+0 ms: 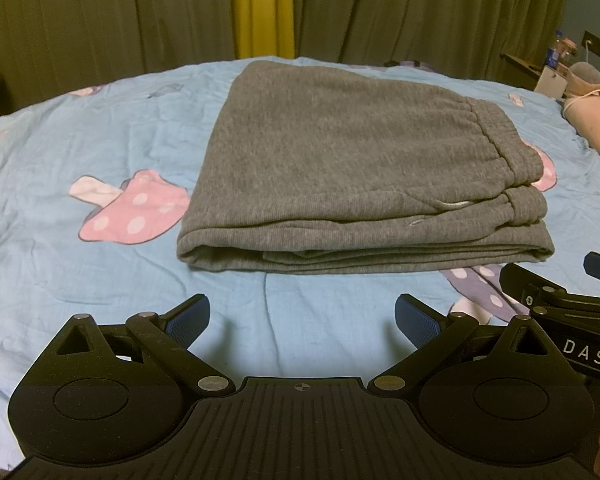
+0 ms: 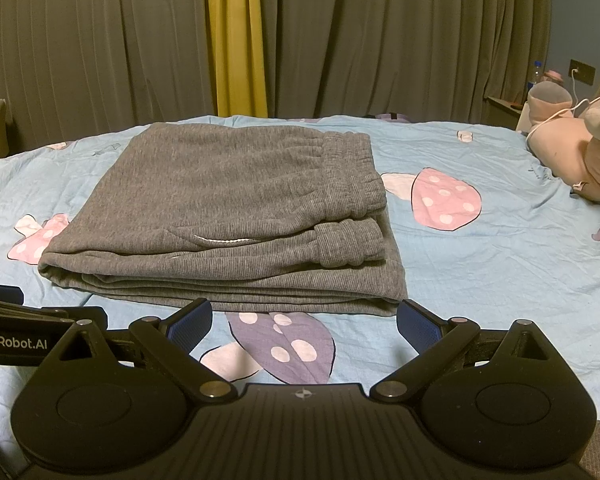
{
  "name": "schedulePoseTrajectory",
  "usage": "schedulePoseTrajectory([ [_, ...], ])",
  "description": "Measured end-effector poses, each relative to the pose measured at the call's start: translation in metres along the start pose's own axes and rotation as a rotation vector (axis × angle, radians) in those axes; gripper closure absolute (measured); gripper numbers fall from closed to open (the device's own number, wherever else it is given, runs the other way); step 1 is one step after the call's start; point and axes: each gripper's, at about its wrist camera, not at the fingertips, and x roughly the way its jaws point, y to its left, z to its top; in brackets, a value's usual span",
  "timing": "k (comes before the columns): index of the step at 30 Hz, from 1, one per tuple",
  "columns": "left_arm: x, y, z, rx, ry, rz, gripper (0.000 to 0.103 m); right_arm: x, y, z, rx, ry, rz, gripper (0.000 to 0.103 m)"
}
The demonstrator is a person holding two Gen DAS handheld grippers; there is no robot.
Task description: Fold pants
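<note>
Grey sweatpants (image 1: pixel 340 168) lie folded into a thick rectangle on the blue mushroom-print bedsheet (image 1: pixel 80 240), waistband to the right and cuff beside it. They also show in the right wrist view (image 2: pixel 228 216). My left gripper (image 1: pixel 302 320) is open and empty, just short of the near folded edge. My right gripper (image 2: pixel 304 326) is open and empty, just in front of the pants' near right corner. The right gripper's fingers (image 1: pixel 540 292) show at the right edge of the left wrist view, and the left gripper's body (image 2: pixel 16 340) shows at the left edge of the right wrist view.
Grey curtains (image 2: pixel 380 40) with a yellow strip (image 2: pixel 236 40) hang behind the bed. A pink plush toy (image 2: pixel 572 152) lies at the bed's right edge. A nightstand with a bottle (image 1: pixel 556 52) and a wall socket stands at the far right.
</note>
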Motion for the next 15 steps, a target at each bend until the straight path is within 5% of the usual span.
schedulePoseTrajectory([
  [15,-0.0008,-0.0002,0.0017,0.008,-0.001,0.000,0.001,0.0004,-0.0005,-0.0001,-0.002,0.000,-0.002,0.004],
])
